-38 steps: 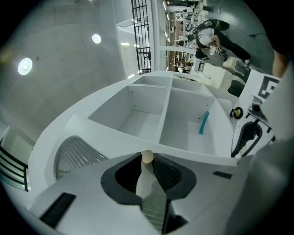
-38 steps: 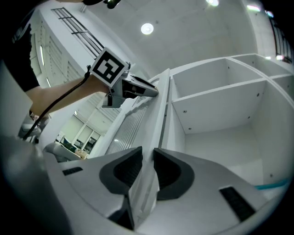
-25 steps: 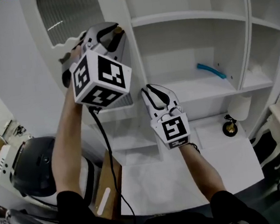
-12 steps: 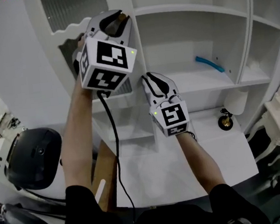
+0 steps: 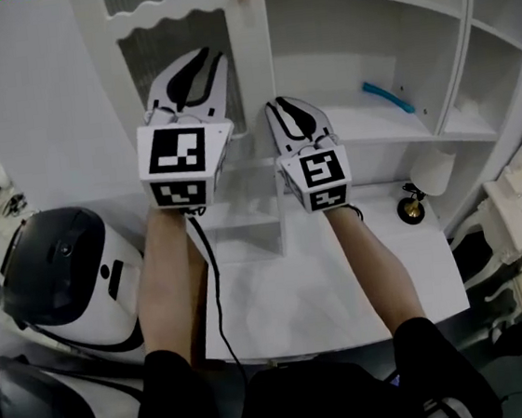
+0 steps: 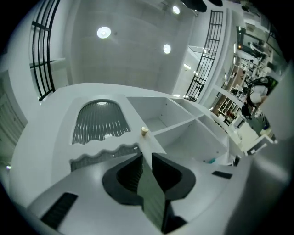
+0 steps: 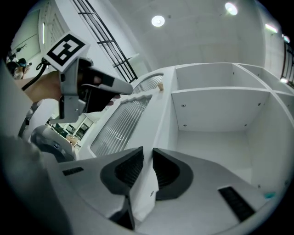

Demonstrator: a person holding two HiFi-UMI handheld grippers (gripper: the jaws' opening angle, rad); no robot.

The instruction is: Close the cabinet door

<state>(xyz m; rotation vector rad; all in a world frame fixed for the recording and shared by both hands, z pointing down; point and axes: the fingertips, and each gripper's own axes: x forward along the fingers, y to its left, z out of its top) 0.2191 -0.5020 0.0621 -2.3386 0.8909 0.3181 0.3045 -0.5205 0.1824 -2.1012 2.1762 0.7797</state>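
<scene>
White door (image 5: pixel 245 55) pinched; left gripper (image 6: pixel 146 157) jaws just closing

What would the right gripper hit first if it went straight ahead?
The cabinet door: its edge already sits gripped between the right gripper's jaws, so pushing on would likely just press that door.

Legible text, numbers, brand names, labels: none in any view. The only signs are black-and-white square coded markers, patterns of blocks with no letters or digits. One set is on the cube (image 5: pixel 181 164) behind the left gripper (image 5: pixel 191 69), two faces showing in the head view; one face shows again in the right gripper view, up and left of that gripper's jaws. A second set is on the cube (image 5: pixel 319 180) behind the right gripper (image 5: pixel 289 108), two faces showing.
</scene>
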